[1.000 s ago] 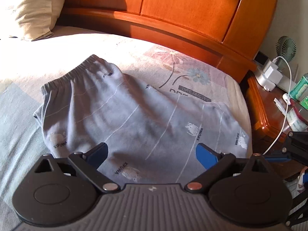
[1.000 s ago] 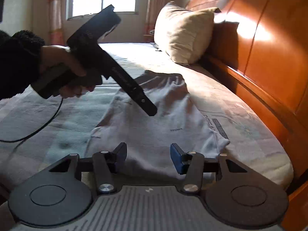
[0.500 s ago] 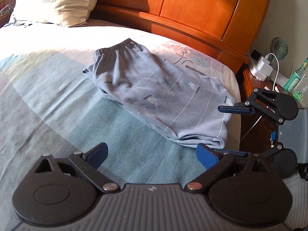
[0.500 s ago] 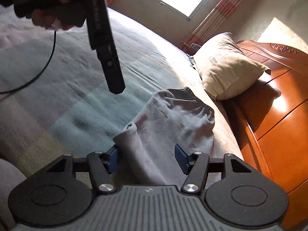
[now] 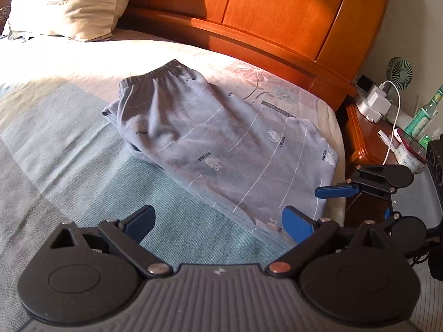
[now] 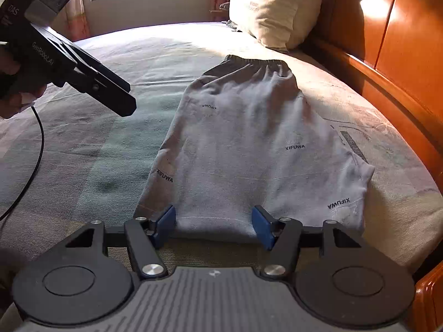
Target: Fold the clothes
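Grey-blue pants (image 5: pixel 221 141) with "XIFUWA" prints lie folded flat on the bed, waistband (image 6: pixel 257 63) toward the pillow. In the right wrist view my right gripper (image 6: pixel 214 224) is open, and the pants' near folded edge (image 6: pixel 216 229) lies between its blue pads without being pinched. My left gripper (image 5: pixel 220 224) is open and holds nothing. It hovers over the bedspread, back from the pants' long side. The right wrist view shows the left gripper (image 6: pixel 121 102) off to the left, held by a hand (image 6: pixel 16 102). The right gripper (image 5: pixel 326 207) sits at the pants' right end.
An orange wooden headboard (image 5: pixel 263 19) runs behind the bed, with a beige pillow (image 6: pixel 279 8) against it. A nightstand (image 5: pixel 365 144) at the right carries chargers, a cable, a small fan (image 5: pixel 398 73) and bottles. A black cable (image 6: pixel 38 144) trails from the left gripper over the bedspread (image 5: pixel 69 144).
The left gripper has drawn back off the pants, which now lie farther ahead of it. The right gripper's jaws have widened and its view has rolled level. The pants' end now lies flat.
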